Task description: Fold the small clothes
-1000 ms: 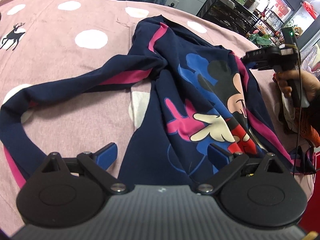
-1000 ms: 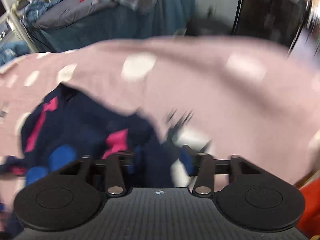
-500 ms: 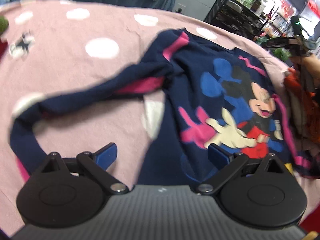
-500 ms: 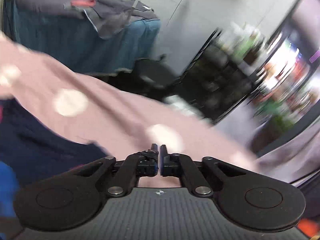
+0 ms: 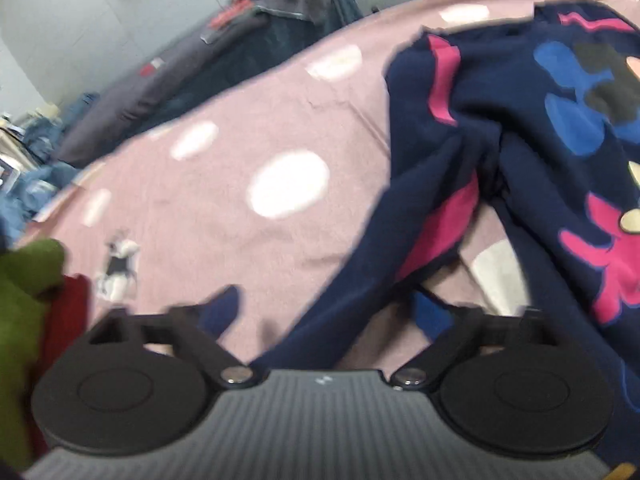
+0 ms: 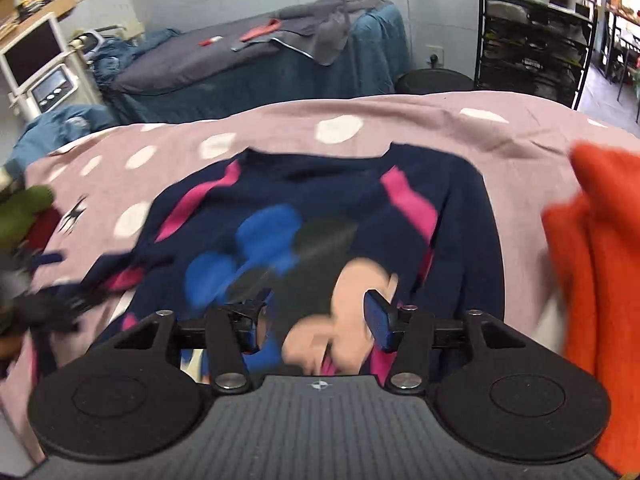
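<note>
Closing around a long navy sleeve with a pink stripe [image 5: 360, 276], the left gripper [image 5: 324, 312] has not yet pinched it. Jaws of the right gripper [image 6: 320, 320] are opening, empty, above the navy cartoon-print child's sweatshirt [image 6: 320, 208] lying spread on the pink bedcover with white dots [image 6: 400, 120]. Beyond, an orange knitted garment [image 6: 592, 240] sits at the right edge. Risk, as I judge it: pinching the bedcover along with the sleeve, dragging the sweatshirt askew.

Sweater's [image 5: 540, 128] print cut off, blurred
</note>
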